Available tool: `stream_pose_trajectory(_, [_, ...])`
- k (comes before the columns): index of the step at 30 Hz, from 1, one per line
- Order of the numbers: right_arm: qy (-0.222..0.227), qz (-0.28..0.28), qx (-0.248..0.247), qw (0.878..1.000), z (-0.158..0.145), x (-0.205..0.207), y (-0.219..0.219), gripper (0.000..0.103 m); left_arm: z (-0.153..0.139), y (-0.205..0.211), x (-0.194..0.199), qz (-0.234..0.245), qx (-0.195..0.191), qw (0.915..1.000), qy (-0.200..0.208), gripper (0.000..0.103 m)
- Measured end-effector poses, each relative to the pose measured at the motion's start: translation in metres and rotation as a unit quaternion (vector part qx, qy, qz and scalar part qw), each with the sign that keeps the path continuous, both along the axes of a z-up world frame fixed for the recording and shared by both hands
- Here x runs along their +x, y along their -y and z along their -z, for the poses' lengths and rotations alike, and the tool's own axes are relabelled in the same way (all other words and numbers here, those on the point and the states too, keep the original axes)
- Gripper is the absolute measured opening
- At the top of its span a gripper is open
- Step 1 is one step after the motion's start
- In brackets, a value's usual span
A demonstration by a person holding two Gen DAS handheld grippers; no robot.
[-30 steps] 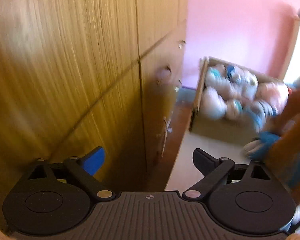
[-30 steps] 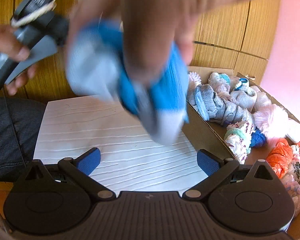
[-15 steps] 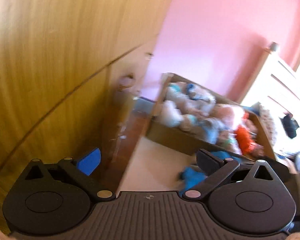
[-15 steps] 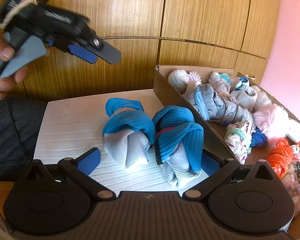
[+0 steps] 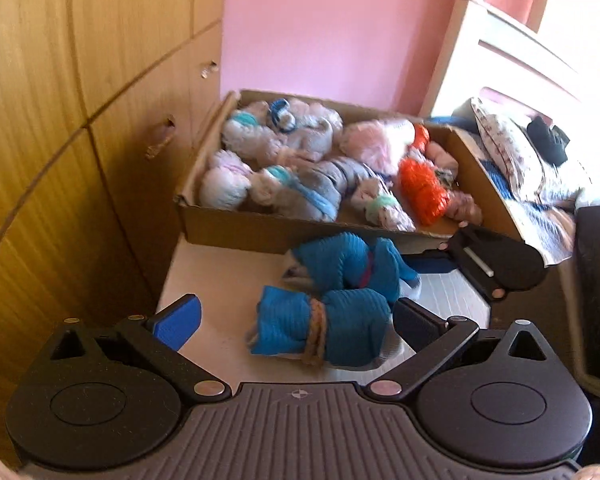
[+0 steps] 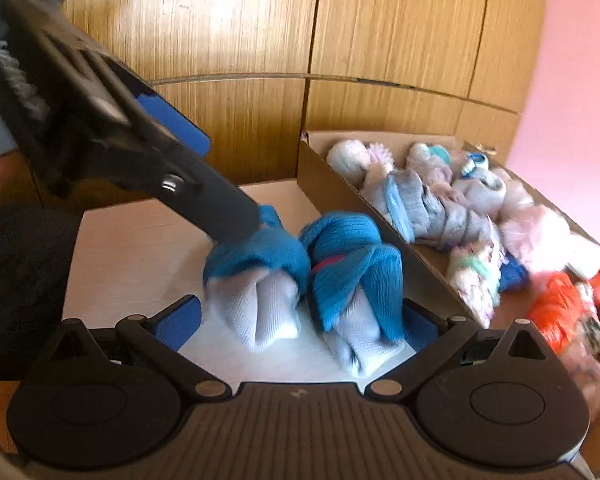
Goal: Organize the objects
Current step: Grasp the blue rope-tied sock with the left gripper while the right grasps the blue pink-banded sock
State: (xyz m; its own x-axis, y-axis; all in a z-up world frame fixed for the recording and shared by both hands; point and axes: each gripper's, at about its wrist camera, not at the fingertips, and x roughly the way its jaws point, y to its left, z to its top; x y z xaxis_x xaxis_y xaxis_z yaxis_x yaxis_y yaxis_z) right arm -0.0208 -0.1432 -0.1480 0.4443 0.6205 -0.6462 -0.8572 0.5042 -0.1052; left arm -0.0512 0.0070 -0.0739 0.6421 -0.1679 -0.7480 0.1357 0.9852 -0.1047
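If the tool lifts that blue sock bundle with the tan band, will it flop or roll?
The banded bundle looks like soft knit, so it should squash, not slip. The band probably keeps it together. It lies flat on the board, so it seems unlikely to roll.

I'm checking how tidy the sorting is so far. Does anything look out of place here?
Yes: two blue-and-white sock bundles lie on the white tabletop, outside the cardboard box that holds the other rolled socks. The left gripper is open around the nearer one.

Both views are brightly daylit w/ glare blown out at upper right of left-wrist view, edges fisheye-bent, motion blur seen on box contents.
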Motion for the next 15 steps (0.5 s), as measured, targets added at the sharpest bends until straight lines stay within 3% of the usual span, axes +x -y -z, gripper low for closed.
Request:
stream_pose_trajectory(3, [-0.018, 0.056, -0.04, 0.997, -0.011, -0.009, 0.009, 0.102, 0.009, 0.007, 0.006, 0.005, 0.008, 0.9998, -0.017, 0.102])
stream_pose_trajectory(8, [-0.033, 0.123, -0.002, 0.992, -0.042, -0.038, 0.054, 0.102, 0.02, 0.023, 0.015, 0.03, 0.006, 0.9992, -0.027, 0.103])
stream_pose_trajectory(15, [-0.055, 0.192, 0.04, 0.979, -0.062, -0.032, 0.079, 0.102, 0.034, 0.027, 0.024, 0.034, 0.014, 0.9985, -0.041, 0.102])
